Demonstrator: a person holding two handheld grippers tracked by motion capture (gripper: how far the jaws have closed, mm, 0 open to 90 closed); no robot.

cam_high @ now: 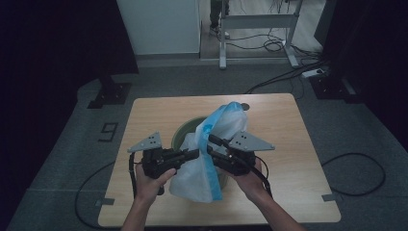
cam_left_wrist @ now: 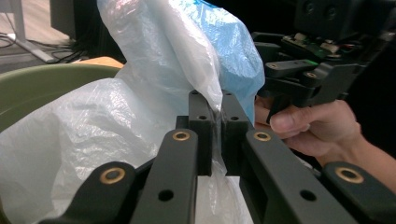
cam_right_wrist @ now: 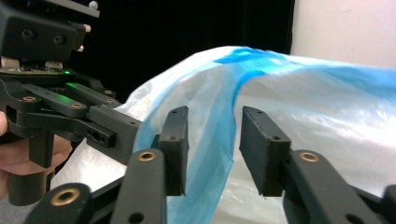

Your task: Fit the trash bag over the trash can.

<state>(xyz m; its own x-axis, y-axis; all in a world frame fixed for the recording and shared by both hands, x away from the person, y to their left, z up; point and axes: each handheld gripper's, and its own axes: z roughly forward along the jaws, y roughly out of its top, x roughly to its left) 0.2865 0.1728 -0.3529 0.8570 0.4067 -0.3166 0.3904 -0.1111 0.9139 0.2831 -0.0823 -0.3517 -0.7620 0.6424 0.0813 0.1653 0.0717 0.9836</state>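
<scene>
A thin white plastic bag [cam_high: 197, 180] with a blue band rises out of a green bin [cam_high: 184, 130] in the middle of the wooden table [cam_high: 279, 125]. My left gripper [cam_high: 195, 154] comes in from the left, and in the left gripper view it [cam_left_wrist: 217, 105] is shut on a fold of the bag's film [cam_left_wrist: 154, 70]. From the right, my right gripper [cam_high: 210, 146] faces it closely. In the right gripper view its jaws [cam_right_wrist: 212, 135] stand apart with the blue band [cam_right_wrist: 243, 84] hanging between them, and the pads do not press on it.
The bin's green rim [cam_left_wrist: 42, 84] lies behind the bag in the left gripper view. Desk legs and cables [cam_high: 269, 45] stand on the floor beyond the table. Bare tabletop lies to the right and at the back left.
</scene>
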